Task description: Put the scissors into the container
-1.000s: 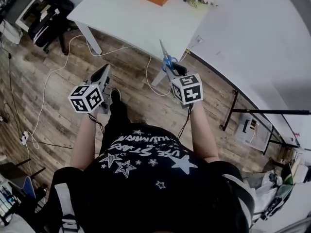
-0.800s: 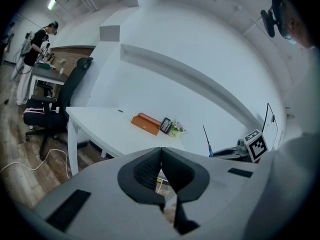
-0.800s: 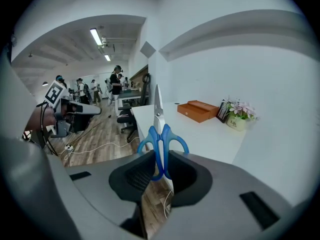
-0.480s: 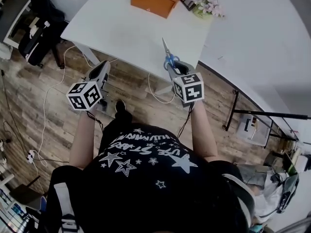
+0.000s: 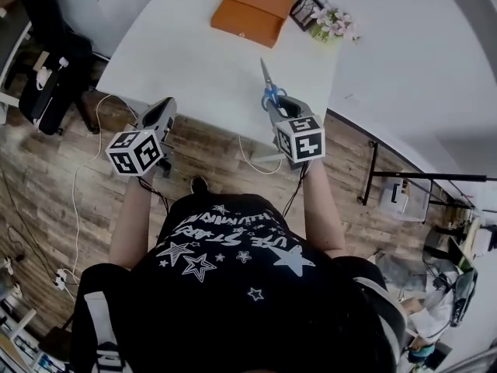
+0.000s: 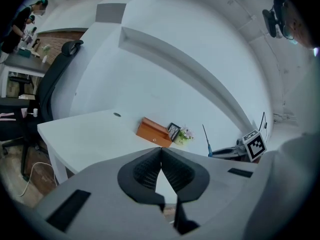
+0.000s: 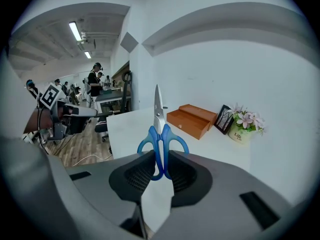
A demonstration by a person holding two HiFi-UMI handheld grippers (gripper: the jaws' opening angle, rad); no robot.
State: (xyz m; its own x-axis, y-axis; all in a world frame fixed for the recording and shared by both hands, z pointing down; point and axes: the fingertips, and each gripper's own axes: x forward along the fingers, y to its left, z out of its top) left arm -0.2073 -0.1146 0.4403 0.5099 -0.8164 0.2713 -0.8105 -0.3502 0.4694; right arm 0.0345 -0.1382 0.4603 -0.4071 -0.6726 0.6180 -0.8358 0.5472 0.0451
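While clamped on blue looped handles of pointed scissors, right tool; ribbed left tool closed, empty.

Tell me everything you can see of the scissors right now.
The scissors have two blue plastic loop handles and slim, silvery metal blades that are closed together. The right hand-held gripper is shut on the lower part of the handles, between its dark ribbed pads. The blades point straight out ahead of it. In the head view they are in the air over the near edge of the white table, and nothing else touches them.
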